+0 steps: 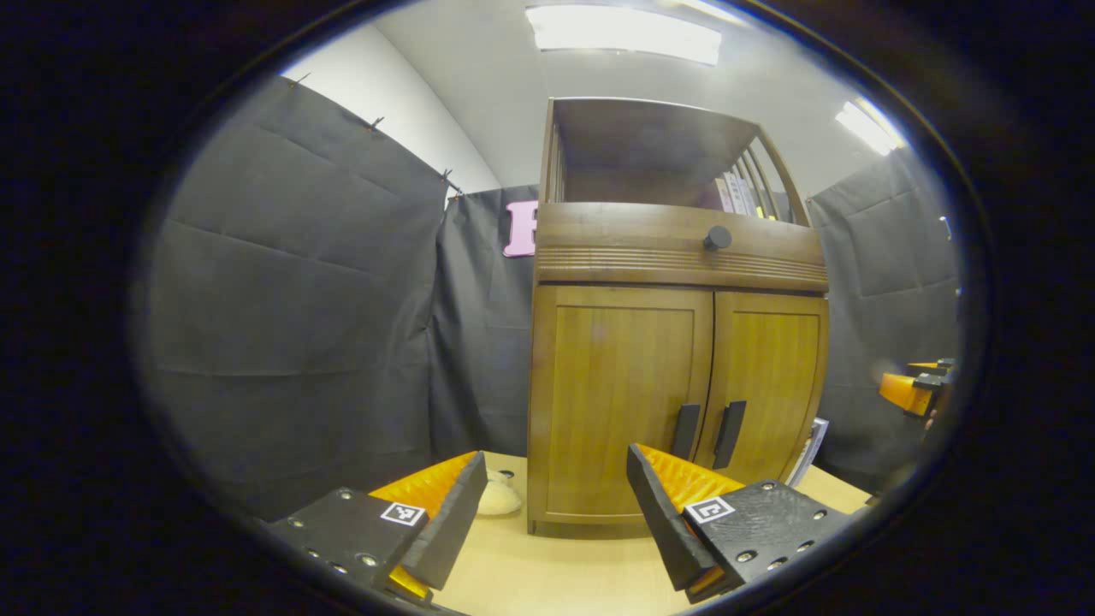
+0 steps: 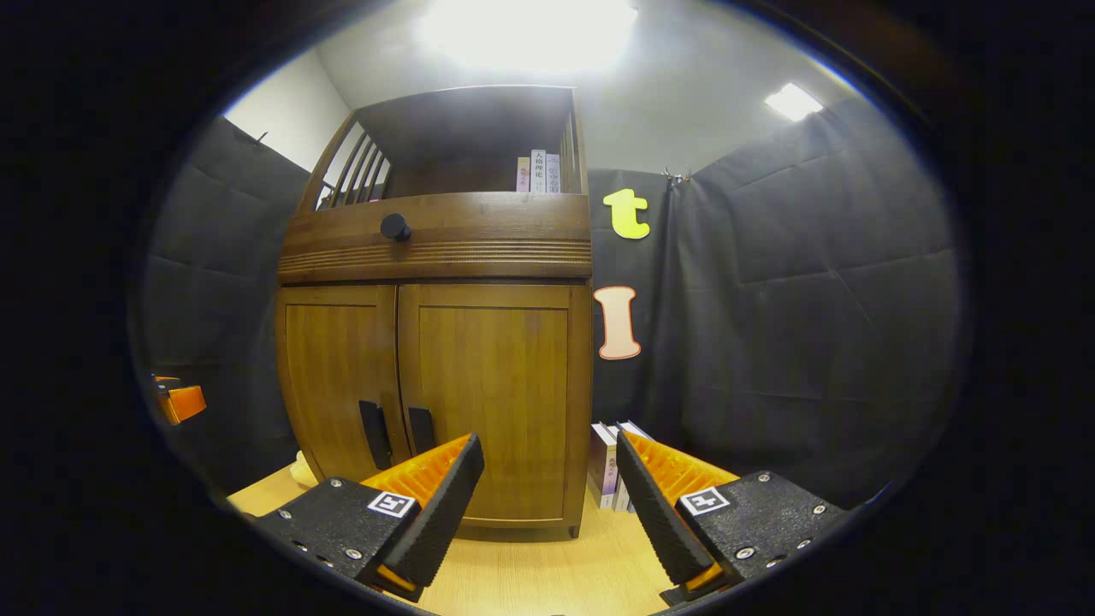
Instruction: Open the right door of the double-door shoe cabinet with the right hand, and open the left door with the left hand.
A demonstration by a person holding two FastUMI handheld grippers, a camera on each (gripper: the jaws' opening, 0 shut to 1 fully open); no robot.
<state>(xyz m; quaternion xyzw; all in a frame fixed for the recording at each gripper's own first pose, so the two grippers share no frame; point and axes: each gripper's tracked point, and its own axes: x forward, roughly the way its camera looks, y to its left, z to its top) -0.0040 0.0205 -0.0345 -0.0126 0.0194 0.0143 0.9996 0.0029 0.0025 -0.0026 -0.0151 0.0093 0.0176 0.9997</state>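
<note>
A wooden double-door shoe cabinet (image 1: pixel 676 325) (image 2: pixel 436 342) stands on a pale table with both doors shut. Its left door (image 1: pixel 620 393) (image 2: pixel 335 376) and right door (image 1: pixel 770 376) (image 2: pixel 496 393) each carry a dark vertical handle near the middle seam: left handle (image 1: pixel 685 430) (image 2: pixel 374 434), right handle (image 1: pixel 729 433) (image 2: pixel 420 429). My left gripper (image 1: pixel 552 496) is open, held a short way in front of the left door. My right gripper (image 2: pixel 547 488) is open before the right door. Each gripper also shows at the edge of the other's view: the right one (image 1: pixel 920 389), the left one (image 2: pixel 175 398).
A drawer with a round dark knob (image 1: pixel 717 238) (image 2: pixel 394 227) sits above the doors, with books on the open shelf over it. Books (image 2: pixel 609 466) lean beside the cabinet's right side. A small pale object (image 1: pixel 499 496) lies on the table (image 1: pixel 556 573) by the cabinet's left corner.
</note>
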